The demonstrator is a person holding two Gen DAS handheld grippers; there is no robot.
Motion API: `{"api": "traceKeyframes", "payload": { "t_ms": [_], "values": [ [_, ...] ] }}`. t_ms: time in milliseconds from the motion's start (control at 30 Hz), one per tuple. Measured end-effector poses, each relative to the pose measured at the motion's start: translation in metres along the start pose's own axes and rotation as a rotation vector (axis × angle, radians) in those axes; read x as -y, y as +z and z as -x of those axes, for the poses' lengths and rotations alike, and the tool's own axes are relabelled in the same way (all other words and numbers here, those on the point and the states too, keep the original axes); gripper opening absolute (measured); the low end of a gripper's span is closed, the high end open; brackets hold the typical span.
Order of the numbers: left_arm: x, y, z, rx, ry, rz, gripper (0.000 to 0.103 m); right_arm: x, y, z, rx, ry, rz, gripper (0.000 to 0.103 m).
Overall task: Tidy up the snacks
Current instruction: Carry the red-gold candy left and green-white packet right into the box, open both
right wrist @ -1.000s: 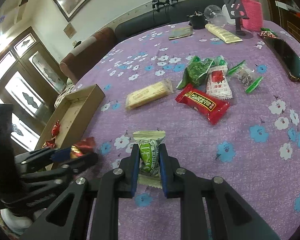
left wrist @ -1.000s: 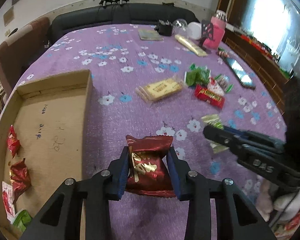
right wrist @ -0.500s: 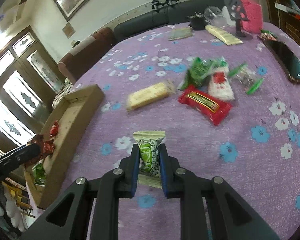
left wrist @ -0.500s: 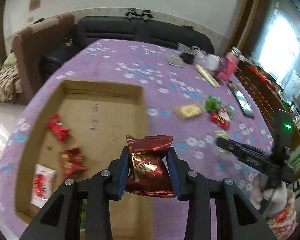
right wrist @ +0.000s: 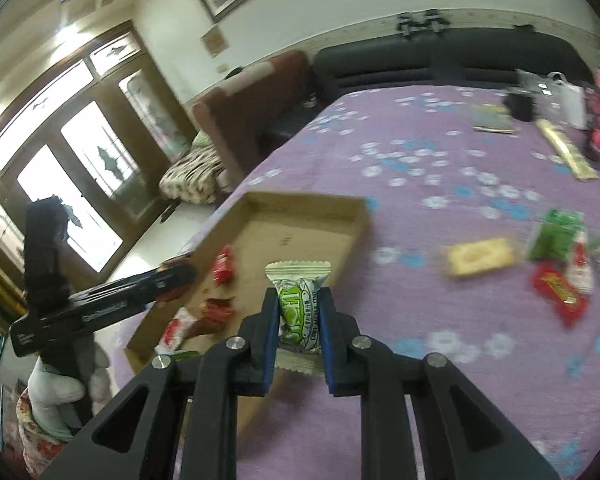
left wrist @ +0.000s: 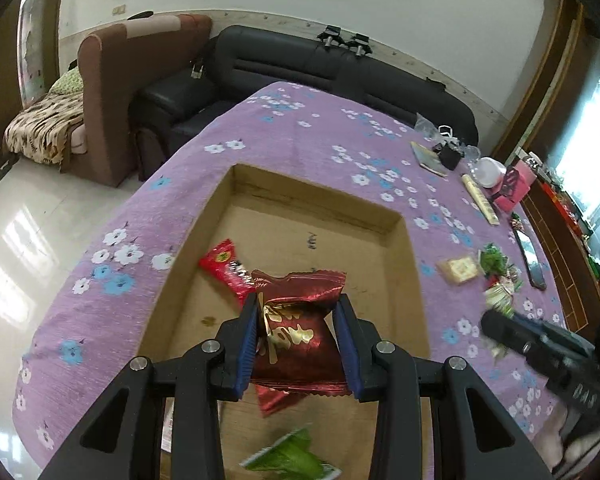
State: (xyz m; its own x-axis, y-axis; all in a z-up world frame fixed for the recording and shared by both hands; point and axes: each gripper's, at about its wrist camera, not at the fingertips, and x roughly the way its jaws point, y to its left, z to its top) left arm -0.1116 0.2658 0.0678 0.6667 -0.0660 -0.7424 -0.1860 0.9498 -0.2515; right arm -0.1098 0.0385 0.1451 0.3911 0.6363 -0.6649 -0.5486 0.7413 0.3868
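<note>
Two tools clamped: left tool (left wrist: 298,338) on dark red snack (left wrist: 296,336), right tool (right wrist: 299,322) on green snack (right wrist: 299,312).

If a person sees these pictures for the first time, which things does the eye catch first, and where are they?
First, the dark red snack packet pinched in the left tongs, above the open cardboard box. Next, the green and white snack clamped in the right tongs, near the box's corner, over the purple flowered tablecloth.

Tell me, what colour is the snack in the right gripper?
Green and white. The wrapped snack shows best in the right wrist view.
</note>
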Motion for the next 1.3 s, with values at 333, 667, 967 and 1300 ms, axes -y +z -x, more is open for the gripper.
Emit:
{"api": "traceKeyframes", "payload": {
  "t_ms": [333,667,967,1300],
  "values": [
    [-0.023,0.000,-0.024,-0.046,0.034,0.026,0.038,-0.049,-0.014,-0.065,-0.142,-0.013,0.112,0.018],
    [-0.029,0.009,-0.044,-0.090,0.026,0.049,0.039,-0.060,-0.027,-0.096,-0.213,-0.076,0.173,0.019],
    [-0.037,0.009,-0.011,0.002,0.012,0.098,0.072,-0.064,-0.025,-0.096,-0.190,-0.086,0.171,0.030],
    [-0.021,0.006,0.057,0.205,0.013,0.113,0.099,0.007,-0.038,-0.003,0.133,-0.265,-0.229,0.055]
  ]
}}
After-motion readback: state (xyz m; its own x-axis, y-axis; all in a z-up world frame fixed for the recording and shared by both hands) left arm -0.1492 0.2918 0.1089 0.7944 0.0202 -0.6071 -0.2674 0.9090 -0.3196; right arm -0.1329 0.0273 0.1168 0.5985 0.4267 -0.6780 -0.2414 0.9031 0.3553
